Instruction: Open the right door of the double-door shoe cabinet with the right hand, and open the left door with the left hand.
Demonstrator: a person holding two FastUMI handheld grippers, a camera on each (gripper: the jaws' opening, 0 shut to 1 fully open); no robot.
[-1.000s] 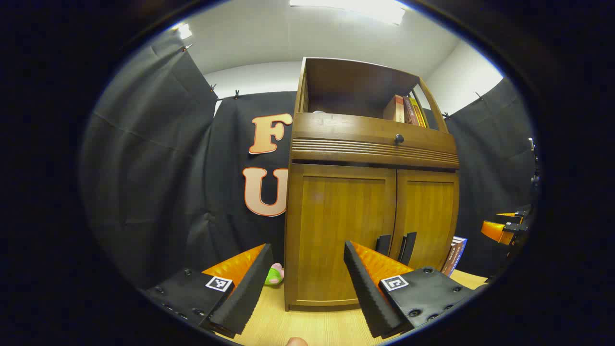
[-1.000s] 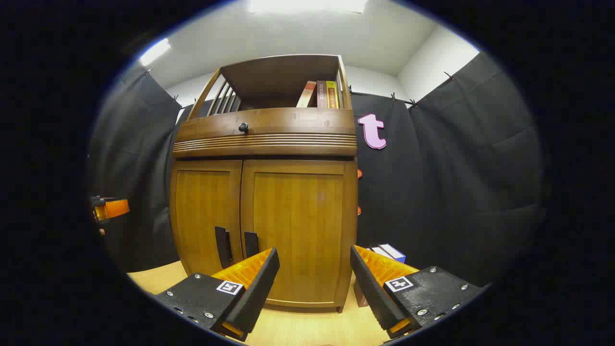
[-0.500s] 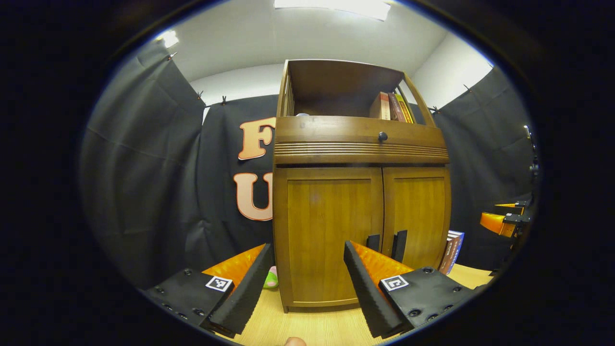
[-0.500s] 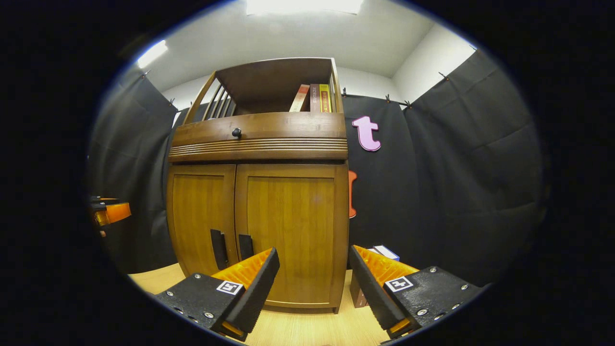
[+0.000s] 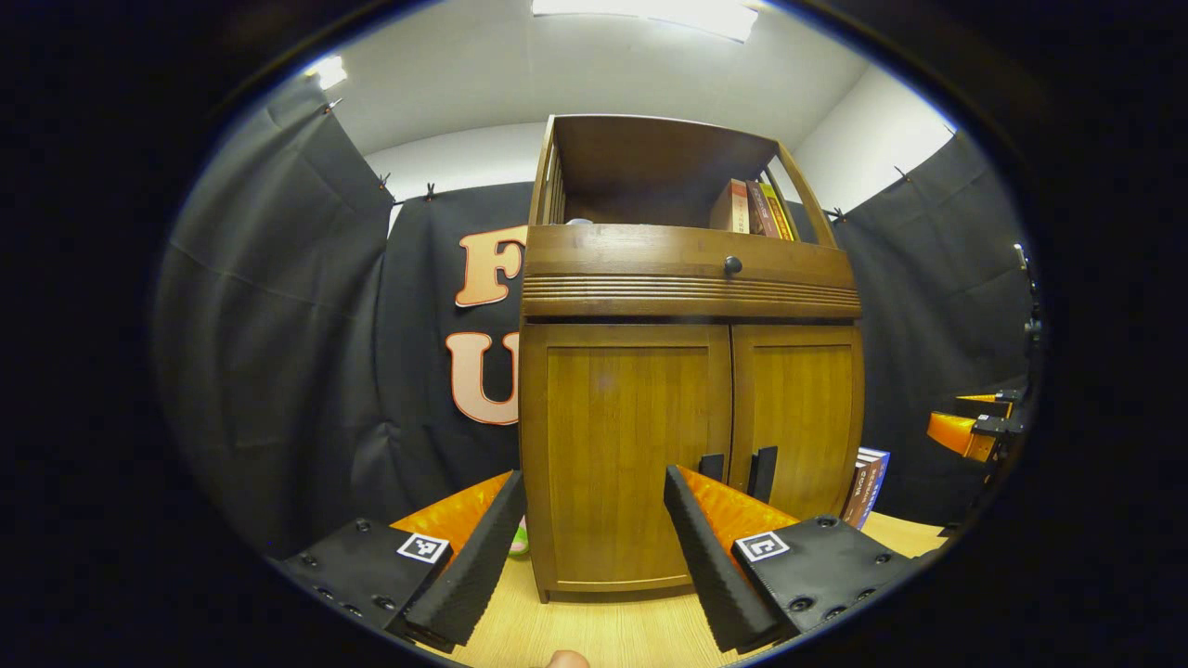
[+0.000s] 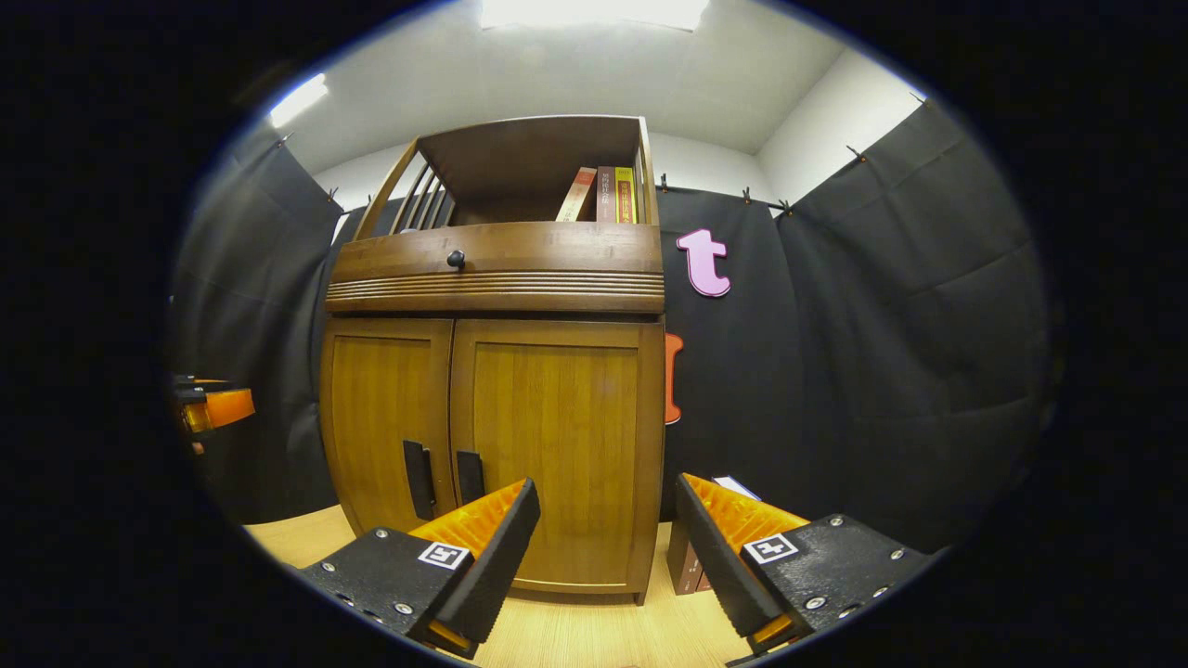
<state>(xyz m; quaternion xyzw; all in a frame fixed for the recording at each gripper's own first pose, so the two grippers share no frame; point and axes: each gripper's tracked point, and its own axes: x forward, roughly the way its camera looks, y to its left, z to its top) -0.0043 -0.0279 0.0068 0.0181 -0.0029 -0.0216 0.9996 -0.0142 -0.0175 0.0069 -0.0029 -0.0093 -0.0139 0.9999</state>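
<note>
**What stays out of sight**

Beside the shoe cabinet, a green toy hides behind a finger. Right of the cabinet, the far gripper is cut off by the edge. The book spines on its shelf are too small to read.

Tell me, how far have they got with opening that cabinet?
Nothing is done yet: the left door and right door are both shut. In hand, the left hand-held gripper and right hand-held gripper are open, short of the handles. Left: grip each handle and pull both doors open.
</note>
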